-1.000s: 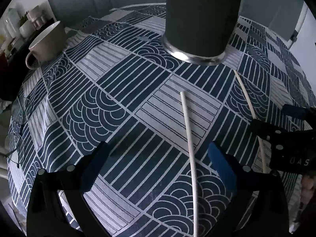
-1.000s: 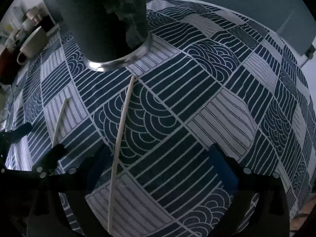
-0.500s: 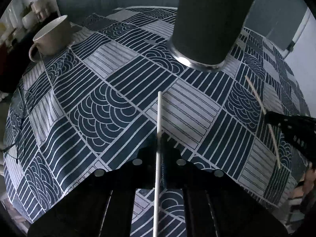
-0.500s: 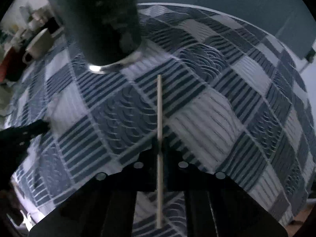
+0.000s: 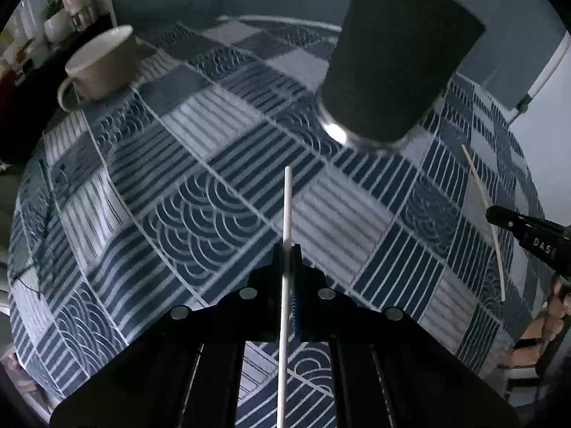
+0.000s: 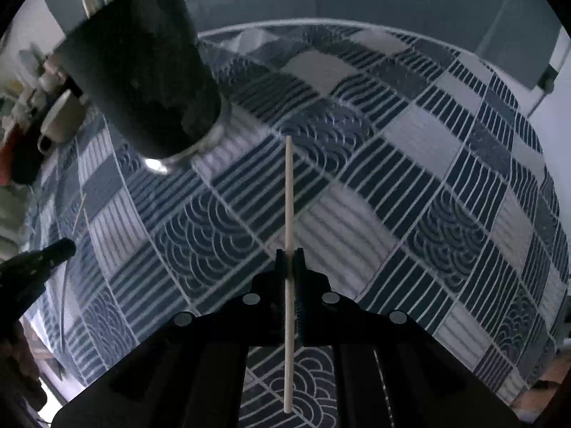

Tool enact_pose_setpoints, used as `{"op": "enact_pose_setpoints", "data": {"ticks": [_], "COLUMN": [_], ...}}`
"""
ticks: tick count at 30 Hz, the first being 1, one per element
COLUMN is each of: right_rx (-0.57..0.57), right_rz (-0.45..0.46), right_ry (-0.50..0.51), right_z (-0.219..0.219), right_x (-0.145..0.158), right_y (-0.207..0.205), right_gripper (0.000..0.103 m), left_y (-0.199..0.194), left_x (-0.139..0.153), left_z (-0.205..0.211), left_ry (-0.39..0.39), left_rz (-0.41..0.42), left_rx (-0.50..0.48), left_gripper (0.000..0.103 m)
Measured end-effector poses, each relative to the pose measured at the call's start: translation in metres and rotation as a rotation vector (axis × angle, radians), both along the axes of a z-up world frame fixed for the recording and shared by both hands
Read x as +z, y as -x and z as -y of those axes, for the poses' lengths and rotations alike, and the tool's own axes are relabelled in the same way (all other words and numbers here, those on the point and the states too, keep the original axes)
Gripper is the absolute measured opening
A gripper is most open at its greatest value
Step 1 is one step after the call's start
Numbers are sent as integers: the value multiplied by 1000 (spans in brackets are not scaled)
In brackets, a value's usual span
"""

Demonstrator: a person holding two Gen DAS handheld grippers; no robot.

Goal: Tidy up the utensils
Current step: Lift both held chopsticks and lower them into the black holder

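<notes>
Chopstick (image 5: 286, 214) in each set of jaws; dark holder (image 5: 396, 67) ahead, mug (image 5: 100, 64) far left.

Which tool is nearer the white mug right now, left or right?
Left, as far as I can tell. The mug sits far left of the left tool, across open cloth. From the right tool it lies farther off, beyond the dark holder.

two pale chopsticks (image 5: 286, 214) (image 6: 289, 192) – each clamped lengthwise, off the cloth.
</notes>
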State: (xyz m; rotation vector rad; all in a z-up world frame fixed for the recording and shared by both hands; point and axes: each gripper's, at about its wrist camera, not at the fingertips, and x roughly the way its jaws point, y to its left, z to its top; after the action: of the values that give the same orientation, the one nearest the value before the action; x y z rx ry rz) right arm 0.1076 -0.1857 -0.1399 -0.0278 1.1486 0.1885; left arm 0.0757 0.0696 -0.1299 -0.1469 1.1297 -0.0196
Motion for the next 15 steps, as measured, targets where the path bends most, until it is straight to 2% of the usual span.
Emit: {"op": "enact_pose_setpoints", "data": {"ticks": [9, 15], "right_rx": [-65, -77], "right_rz": [92, 144], "right_ry": [-72, -137], "right_z": [12, 14], "right_x": [43, 71], "right_y": [-21, -34], "right_gripper": [4, 4], "left_y": [-20, -34], "left_x": [44, 85], "left_z": [-19, -22], "left_ry": [38, 12], "left_rz": [83, 175], "left_rx": [34, 32], "left_gripper": [4, 4]}}
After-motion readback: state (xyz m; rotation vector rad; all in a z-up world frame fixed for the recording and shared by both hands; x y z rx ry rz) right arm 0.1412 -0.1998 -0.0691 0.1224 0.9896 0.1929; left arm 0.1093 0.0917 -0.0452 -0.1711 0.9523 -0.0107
